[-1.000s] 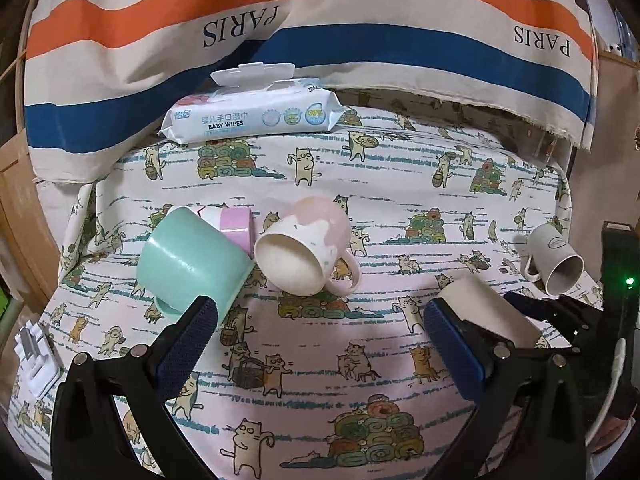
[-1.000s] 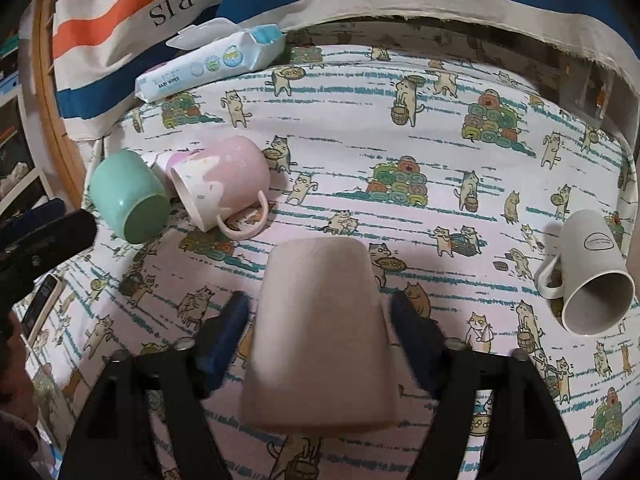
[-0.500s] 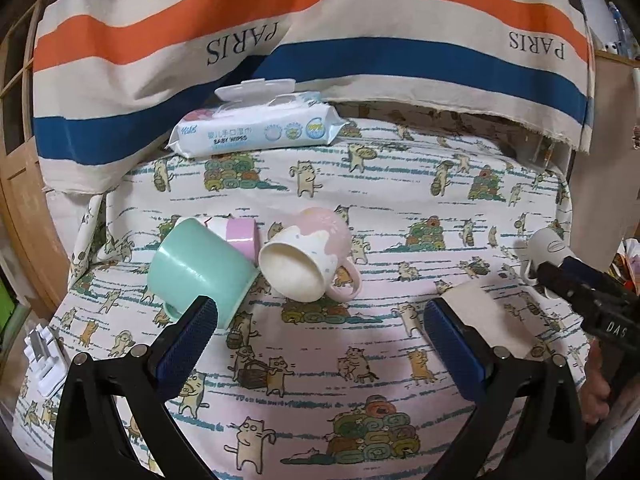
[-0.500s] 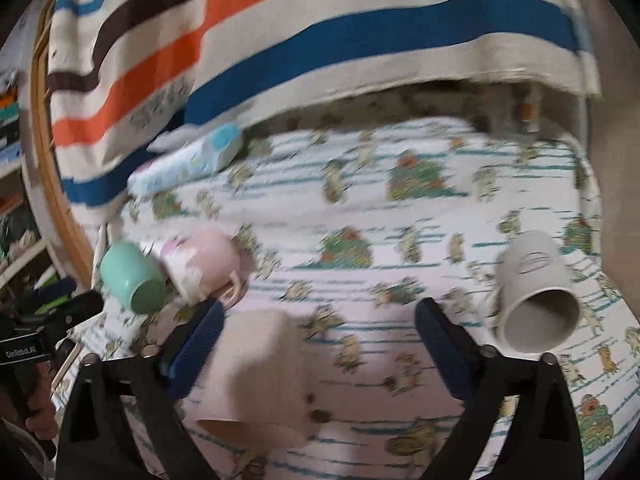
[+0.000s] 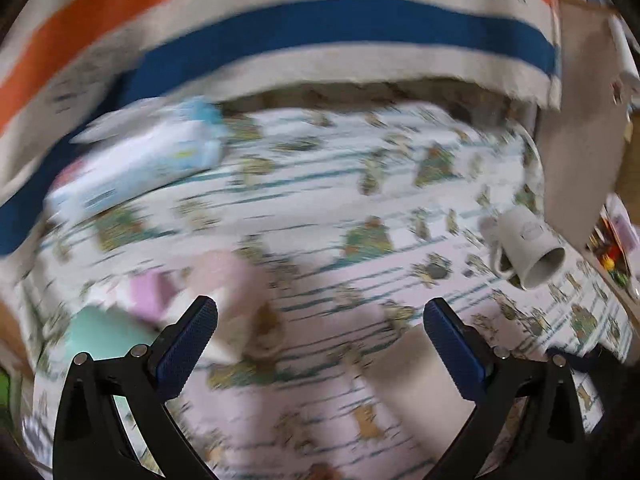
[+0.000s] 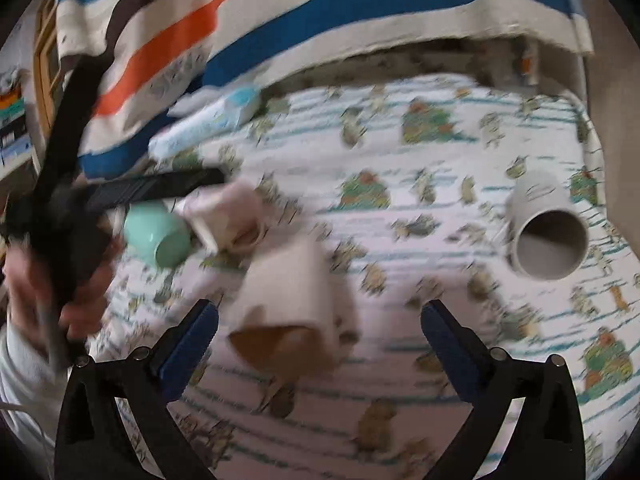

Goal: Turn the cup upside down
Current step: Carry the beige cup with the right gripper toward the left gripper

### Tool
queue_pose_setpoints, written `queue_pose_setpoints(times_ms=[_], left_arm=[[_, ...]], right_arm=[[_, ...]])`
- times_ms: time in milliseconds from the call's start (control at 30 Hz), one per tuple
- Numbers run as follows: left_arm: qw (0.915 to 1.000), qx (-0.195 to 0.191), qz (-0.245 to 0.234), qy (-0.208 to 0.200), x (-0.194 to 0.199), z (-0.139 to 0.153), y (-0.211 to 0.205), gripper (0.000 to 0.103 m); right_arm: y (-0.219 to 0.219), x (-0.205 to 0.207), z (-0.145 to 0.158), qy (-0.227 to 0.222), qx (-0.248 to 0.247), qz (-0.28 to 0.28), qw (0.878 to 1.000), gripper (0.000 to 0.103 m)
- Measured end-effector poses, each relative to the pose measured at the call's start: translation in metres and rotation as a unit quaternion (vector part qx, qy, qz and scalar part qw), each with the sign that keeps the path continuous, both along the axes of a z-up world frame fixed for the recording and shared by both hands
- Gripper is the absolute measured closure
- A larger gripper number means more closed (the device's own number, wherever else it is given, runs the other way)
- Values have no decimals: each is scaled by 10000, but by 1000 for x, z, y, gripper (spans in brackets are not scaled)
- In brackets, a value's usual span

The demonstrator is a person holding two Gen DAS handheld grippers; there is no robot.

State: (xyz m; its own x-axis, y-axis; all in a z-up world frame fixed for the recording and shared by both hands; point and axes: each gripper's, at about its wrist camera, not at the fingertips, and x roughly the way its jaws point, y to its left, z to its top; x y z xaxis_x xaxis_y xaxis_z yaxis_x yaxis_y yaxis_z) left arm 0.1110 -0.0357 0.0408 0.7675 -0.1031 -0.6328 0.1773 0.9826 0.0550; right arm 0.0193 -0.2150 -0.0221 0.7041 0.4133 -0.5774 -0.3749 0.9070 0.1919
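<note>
Both views are motion-blurred. A beige cup (image 6: 288, 300) lies tipped on its side on the cat-print cloth (image 6: 420, 208), its brown opening toward the camera, just ahead of my open, empty right gripper (image 6: 319, 330). The same cup shows blurred in the left wrist view (image 5: 416, 384) near my open, empty left gripper (image 5: 320, 330). A pink-and-white mug (image 6: 232, 216), a mint green cup (image 6: 160, 236) and a white mug (image 6: 548, 228) all lie on their sides. The left gripper also shows in the right wrist view (image 6: 132, 188), above the mint cup.
A pack of baby wipes (image 6: 208, 124) lies at the back left by the striped fabric (image 6: 320, 12) draped behind. The white mug (image 5: 528, 248) lies near the cloth's right edge. The pink mug (image 5: 224, 284) and mint cup (image 5: 104, 332) lie left.
My right gripper has let go of the beige cup and pulled back; the cup now lies tipped on the cloth. Both grippers are moving fast, the left swinging rightward.
</note>
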Motion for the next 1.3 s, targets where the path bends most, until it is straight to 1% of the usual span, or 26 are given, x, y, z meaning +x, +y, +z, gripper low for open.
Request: queue_pose_setpoints(times_ms=[67, 133, 200, 233, 333, 400, 500, 533, 600, 700, 767, 833, 900, 1033, 1133, 1167, 1267, 1300], left_arm=[[9992, 74, -327, 206, 16, -5, -16, 1], [9983, 54, -457, 352, 26, -10, -24, 1], [9975, -33, -470, 528, 34, -18, -27, 1], [9971, -3, -478, 585, 36, -21, -28, 1], [9963, 272, -543, 607, 38, -29, -37, 1], [9957, 360, -535, 666, 40, -34, -39, 1], [9945, 562, -325, 826, 44, -43, -39, 1], [9942, 575, -340, 841, 44, -46, -39, 1], [9937, 542, -363, 911, 44, -50, -37, 2], [9942, 407, -296, 951, 44, -50, -29, 2], [9948, 398, -240, 903, 41, -49, -24, 2], [9956, 450, -190, 804, 36, -49, -20, 2], [9957, 430, -154, 803, 31, -49, -13, 2], [9958, 291, -15, 868, 14, -47, 2, 2], [9970, 323, -46, 702, -7, -47, 2, 2], [9972, 290, -47, 684, -13, -48, 2, 2], [9966, 64, -132, 806, -20, -52, 3, 2], [9970, 55, -62, 770, -21, -52, 3, 2]], right_arm=[[8, 0, -7, 99, -77, 8, 9999, 1], [14, 2, -14, 241, -111, 48, 9996, 1], [18, 3, -19, 320, -220, 59, 9992, 1], [20, 5, -21, 347, -320, 29, 9989, 1], [22, 11, -27, 514, -389, -25, 9979, 1], [22, 14, -27, 590, -413, -65, 9974, 1], [20, 18, -26, 611, -452, -145, 9970, 1], [19, 18, -24, 622, -440, -158, 9970, 1], [17, 19, -22, 628, -449, -172, 9969, 1], [15, 19, -21, 602, -594, -232, 9961, 1], [11, 20, -20, 590, -673, -310, 9955, 1], [4, 23, -19, 587, -639, -384, 9955, 1], [-2, 25, -19, 591, -652, -482, 9950, 1], [-13, 33, -20, 560, -781, -752, 9925, 1], [-18, 40, -20, 562, -778, -888, 9914, 1], [-18, 43, -20, 571, -755, -898, 9914, 1], [-15, 51, -21, 641, -729, -835, 9918, 1], [-15, 52, -20, 649, -737, -862, 9914, 1]])
